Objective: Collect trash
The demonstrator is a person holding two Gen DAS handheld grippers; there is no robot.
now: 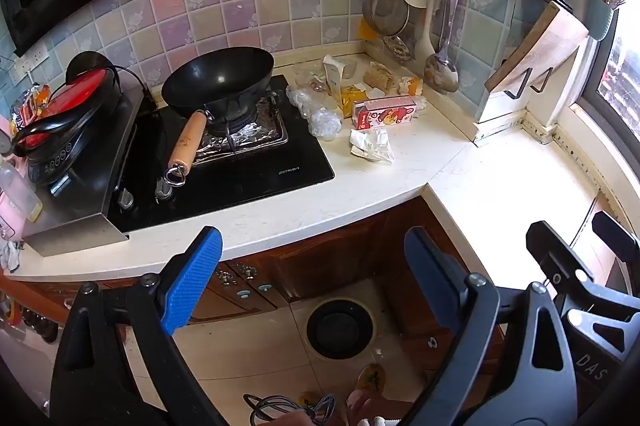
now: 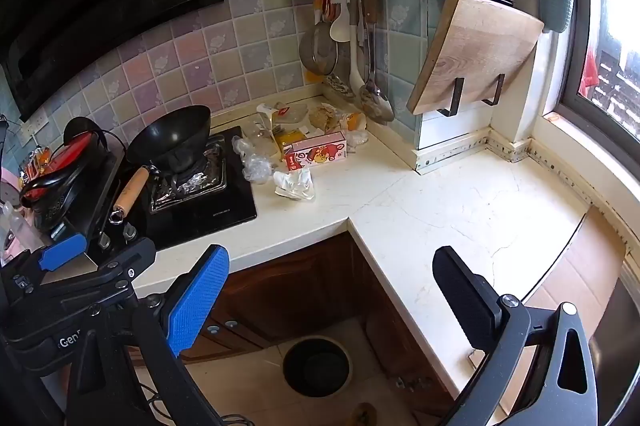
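Observation:
A heap of trash lies in the counter's back corner: a pink carton [image 1: 386,111] [image 2: 316,154], crumpled white paper [image 1: 372,145] [image 2: 295,183], clear plastic wrap [image 1: 325,121] [image 2: 256,163], a yellow packet [image 1: 351,97] and bread bags [image 1: 380,75]. A round black bin [image 1: 340,328] [image 2: 317,366] stands on the floor below the counter corner. My left gripper [image 1: 316,278] is open and empty, in front of the counter edge above the bin. My right gripper [image 2: 332,302] is open and empty, to the right of the left one.
A black wok [image 1: 219,77] [image 2: 172,137] sits on the stove [image 1: 240,165]. An electric cooker [image 1: 60,121] stands at left. Utensils [image 1: 424,5] hang on the tiled wall. A cutting board [image 2: 476,53] rests in a rack. White counter [image 2: 480,209] runs toward the window.

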